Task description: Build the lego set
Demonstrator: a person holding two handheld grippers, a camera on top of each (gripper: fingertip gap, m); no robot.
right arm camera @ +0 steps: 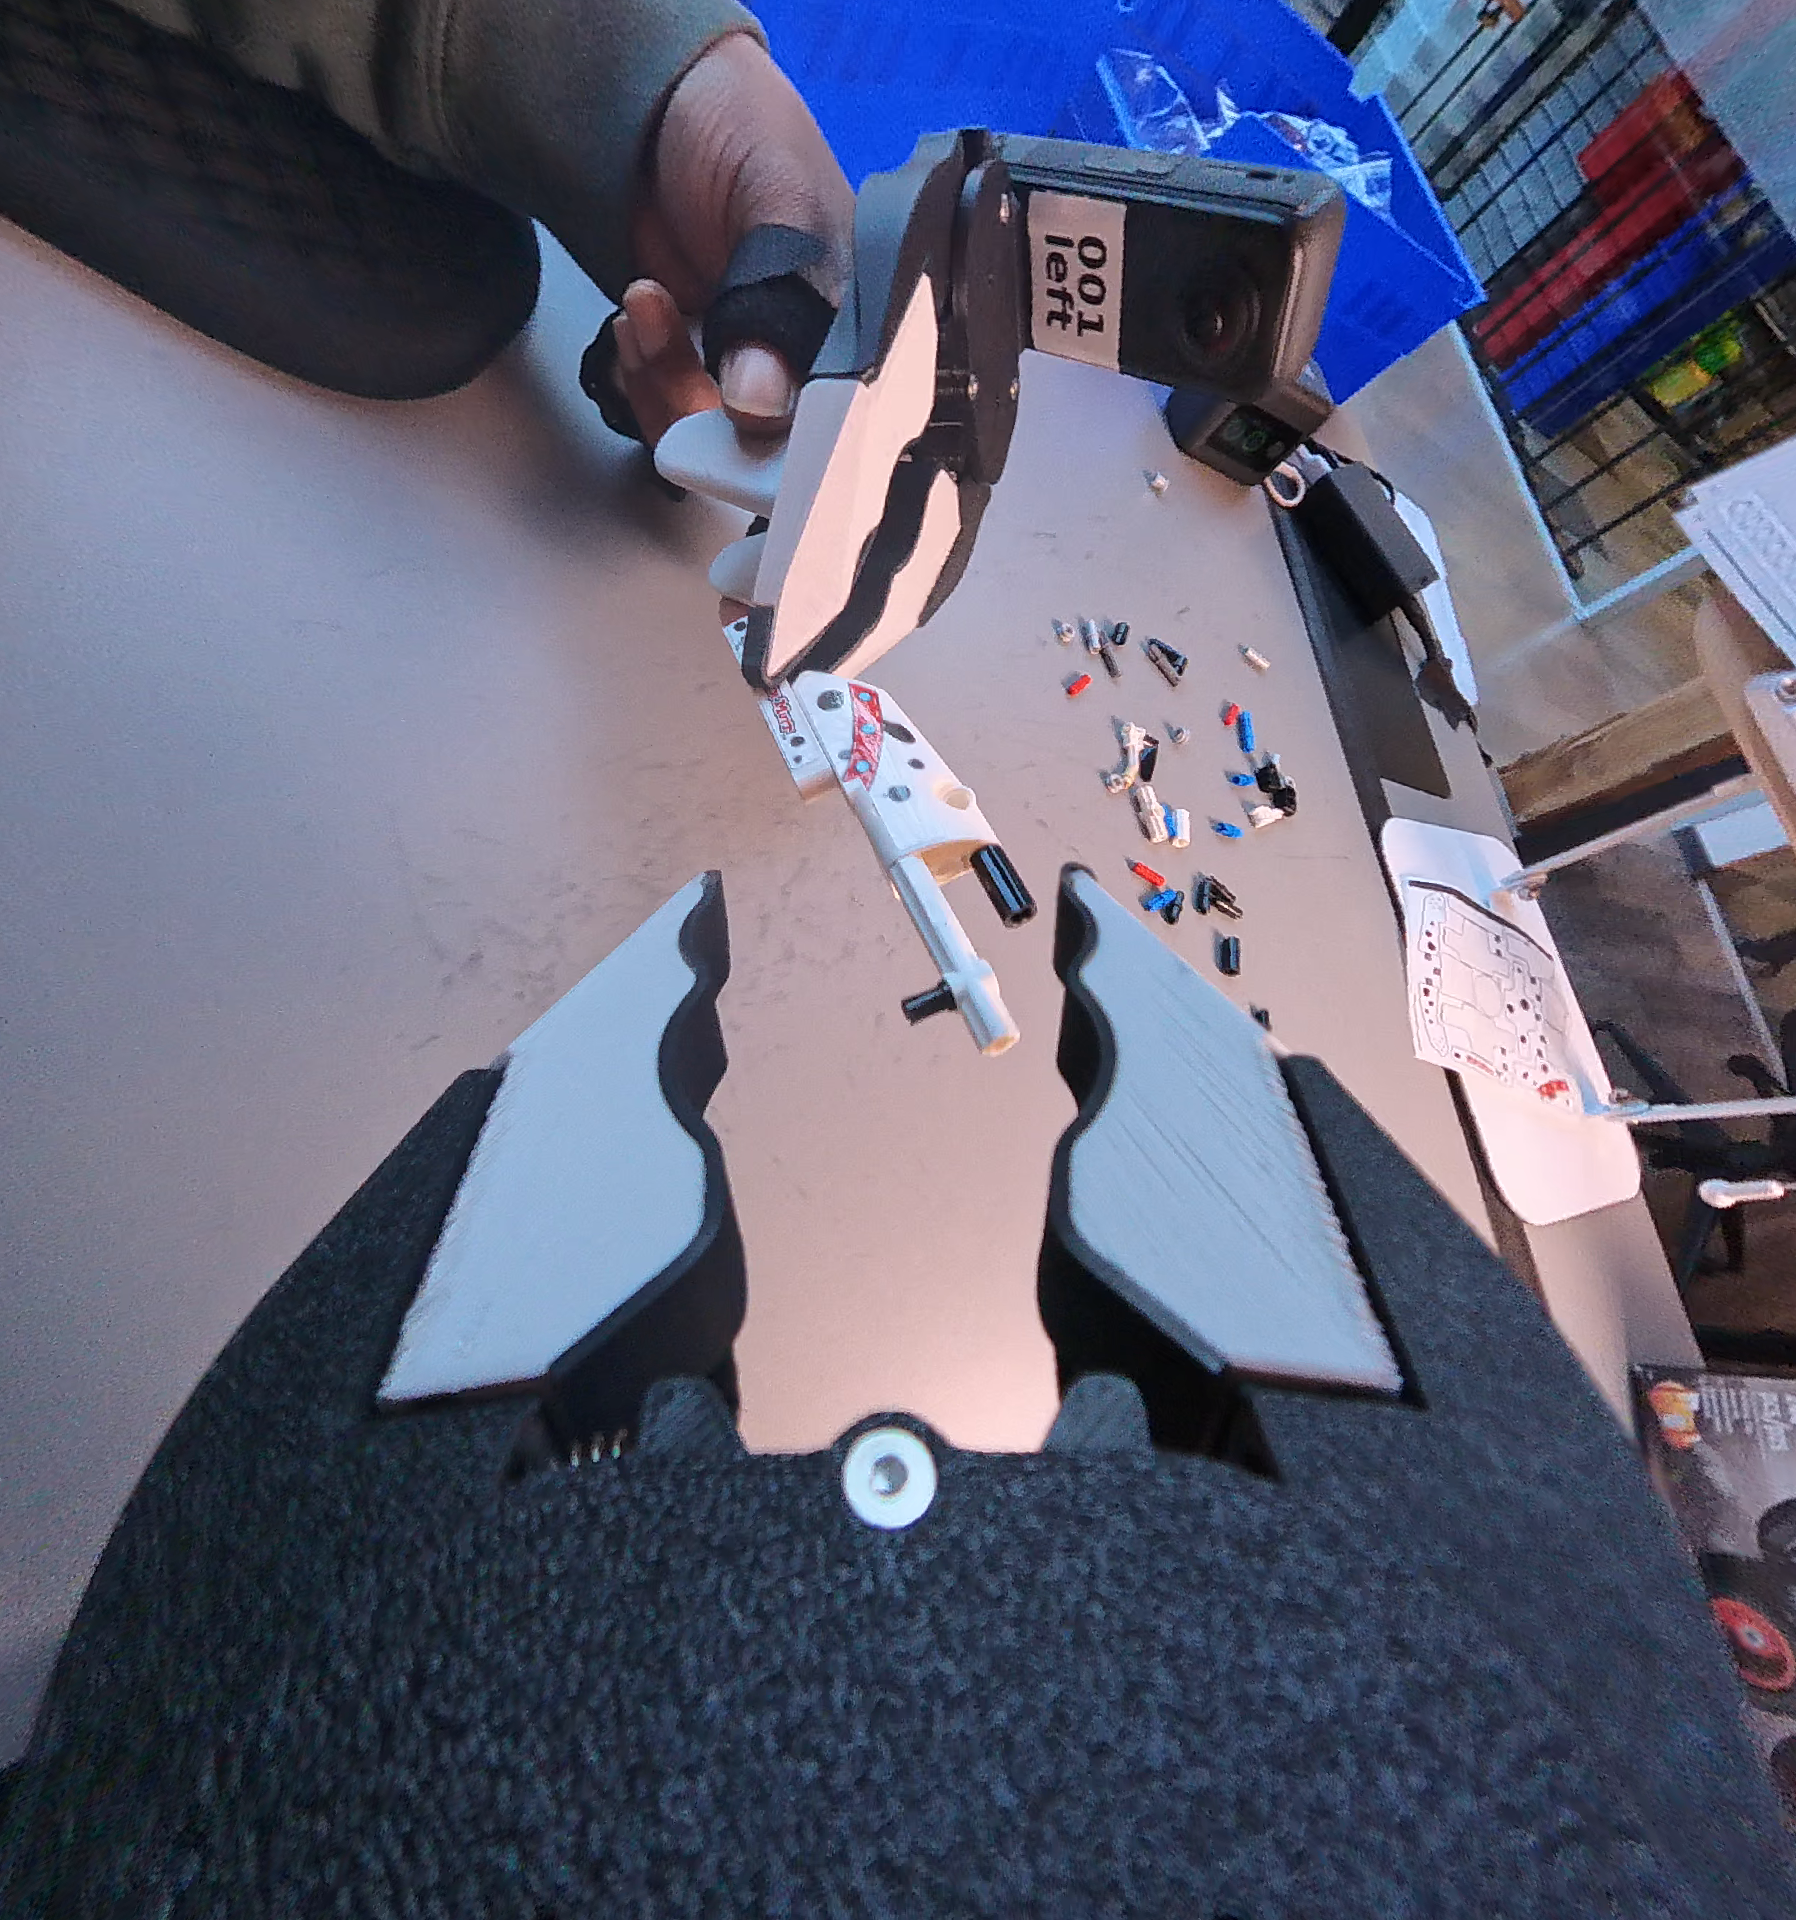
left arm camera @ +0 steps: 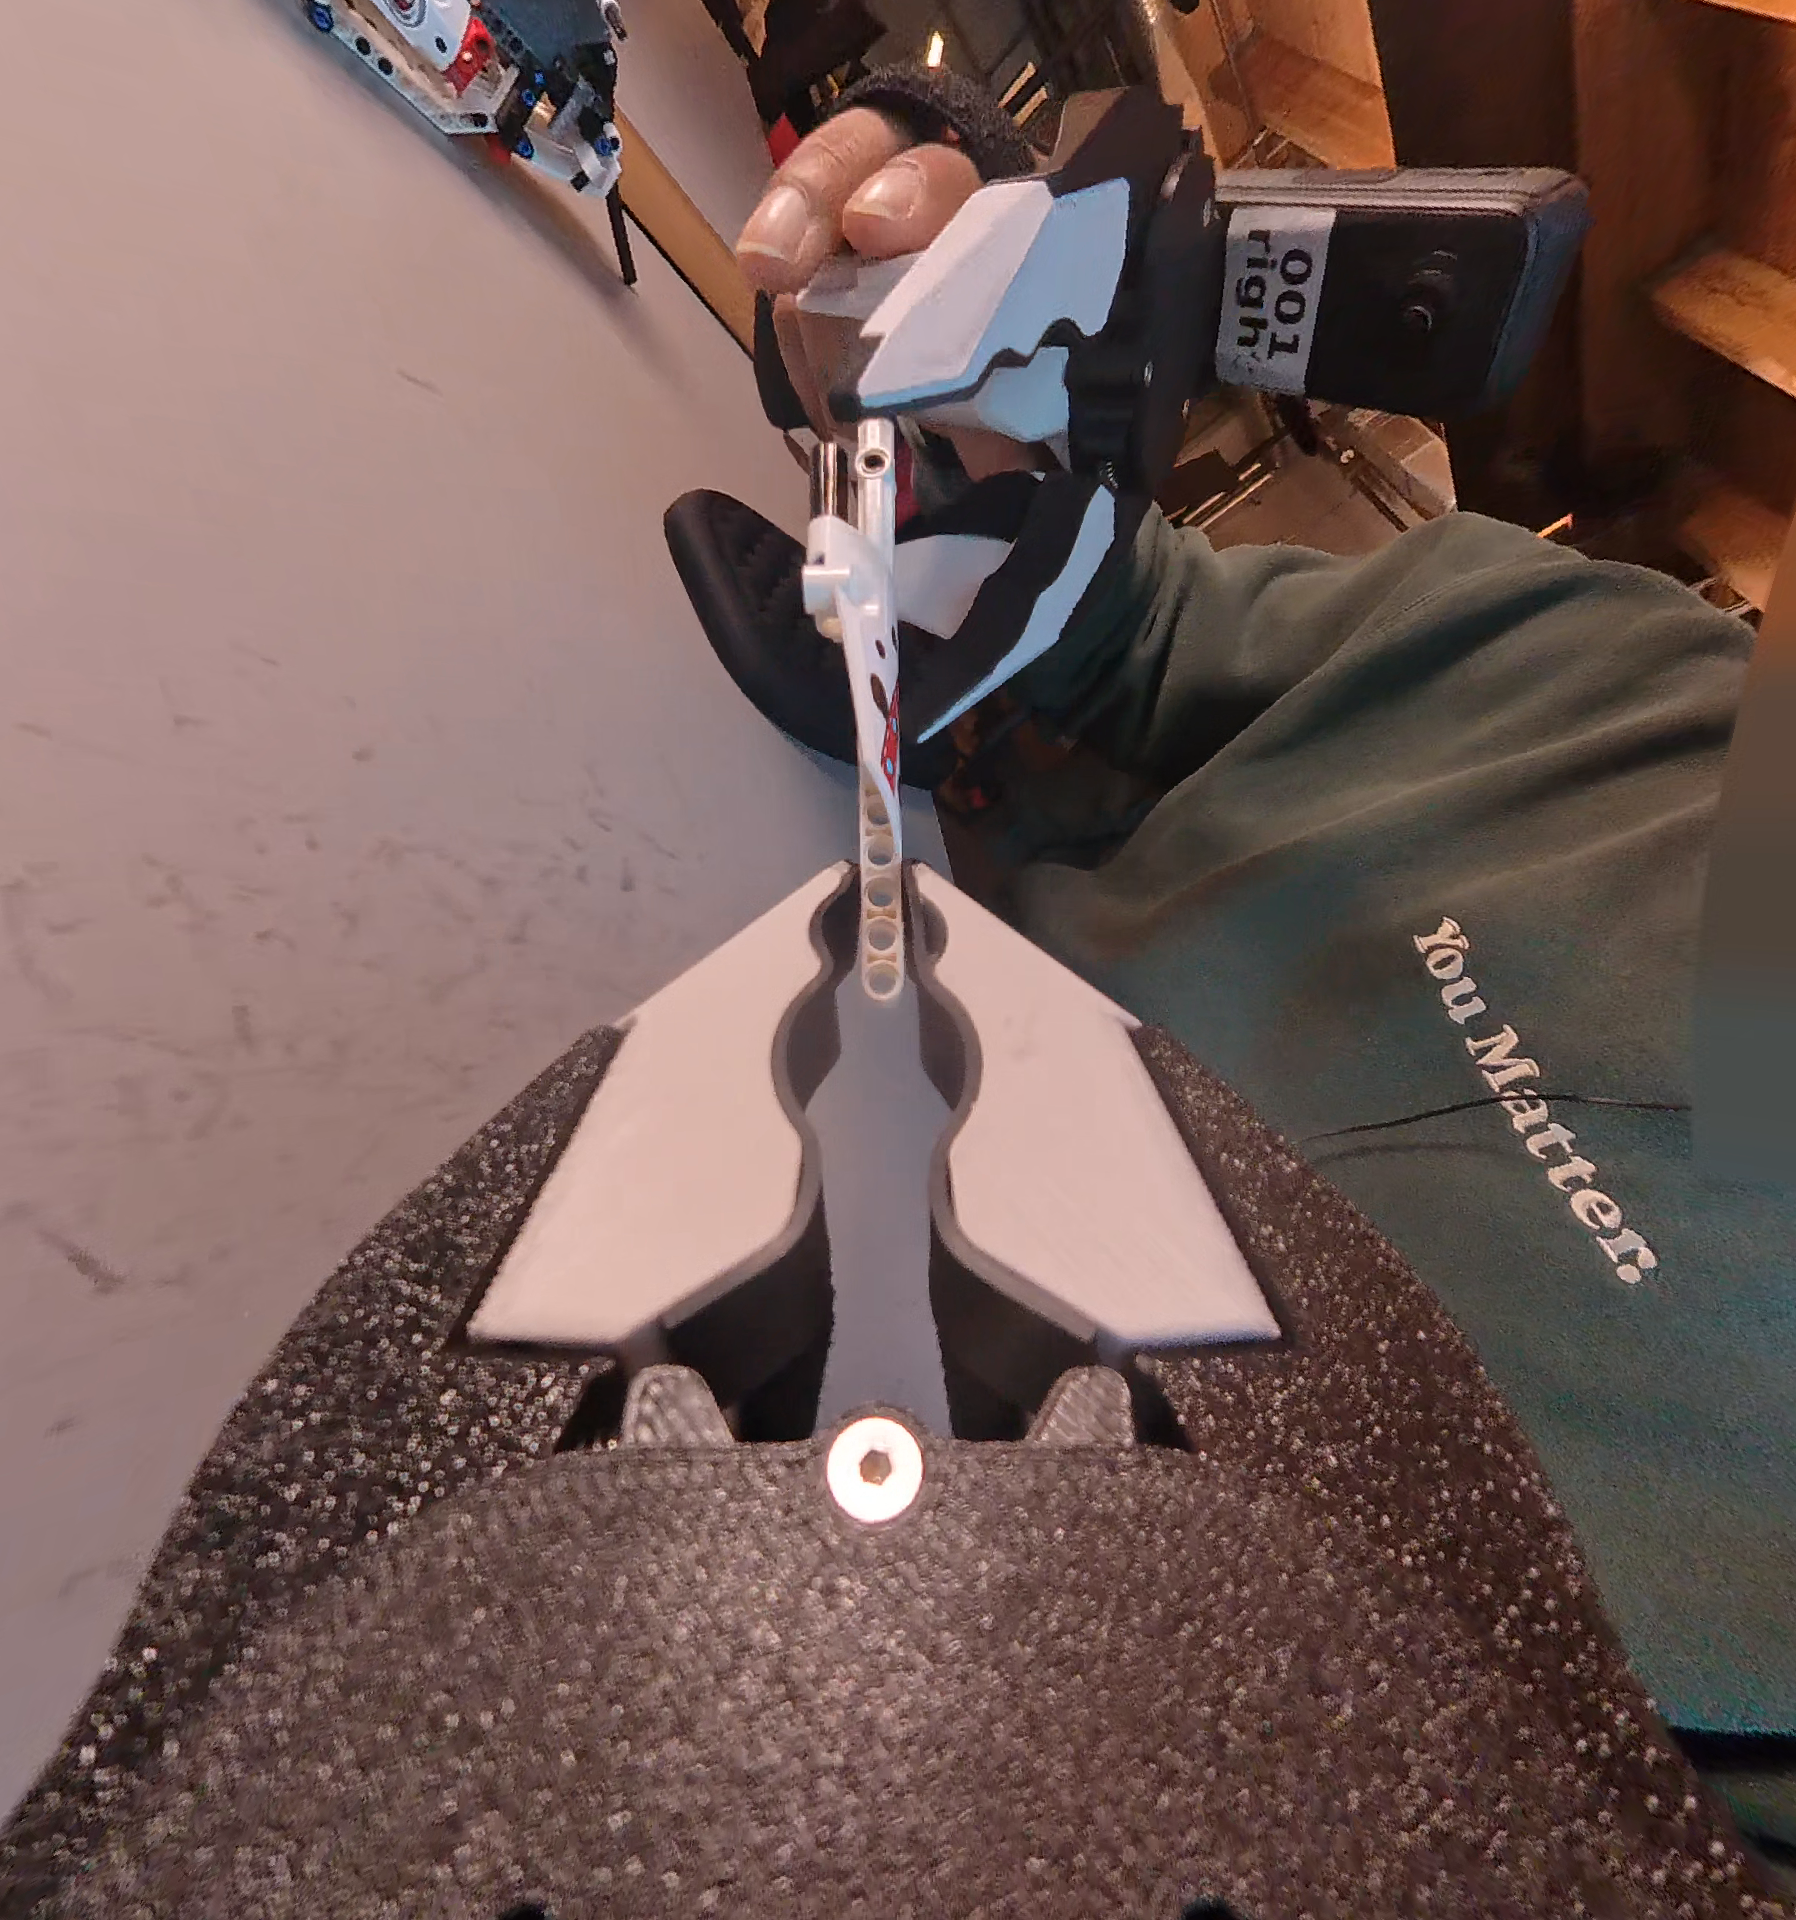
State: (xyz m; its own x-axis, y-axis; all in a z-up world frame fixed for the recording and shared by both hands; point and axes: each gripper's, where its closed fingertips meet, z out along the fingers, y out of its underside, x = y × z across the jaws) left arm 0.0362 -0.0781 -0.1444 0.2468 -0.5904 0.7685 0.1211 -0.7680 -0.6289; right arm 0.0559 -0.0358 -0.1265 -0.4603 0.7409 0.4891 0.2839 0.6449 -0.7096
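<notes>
While gripped at one end by the left claw (left arm camera: 881,935), white beam assembly (right arm camera: 878,790) hangs clear of the desk (right arm camera: 250,727), pointing toward the right claw (right arm camera: 889,935).

**Claw state**
- Left claw: closed on the holed end of the assembly; fingers pinch both sides of the beam.
- Right claw: spread wide, nothing between the fingers. Right wrist view shows the free tip of the assembly just ahead of the gap, not touching either finger.

**Assembly condition**
- Consists of a long white beam, a white panel with red and blue decoration, and a thin white bar ending in a connector.
- Carries a black pin (right arm camera: 1003,883) near the panel and a second black pin (right arm camera: 925,1003) near the free tip.

**Progress, as judged**
- Partly done: larger built section (left arm camera: 499,73) sits at the far desk edge in the left wrist view, apart from the held assembly.
- Not yet joined: held assembly and that section.
- Left over: loose parts (right arm camera: 1174,790), small pins and connectors in black, blue, red and grey, lie scattered on the desk beyond the assembly. Suggests many steps remain.
- Sticker sheet (right arm camera: 1486,987) lies at the desk edge, right side.
- Blue bin (right arm camera: 977,83) stands behind the desk.

**Probable step in hand**
- Fitting or seating a part at the free tip with the right claw, or regripping. Cannot tell which.
</notes>
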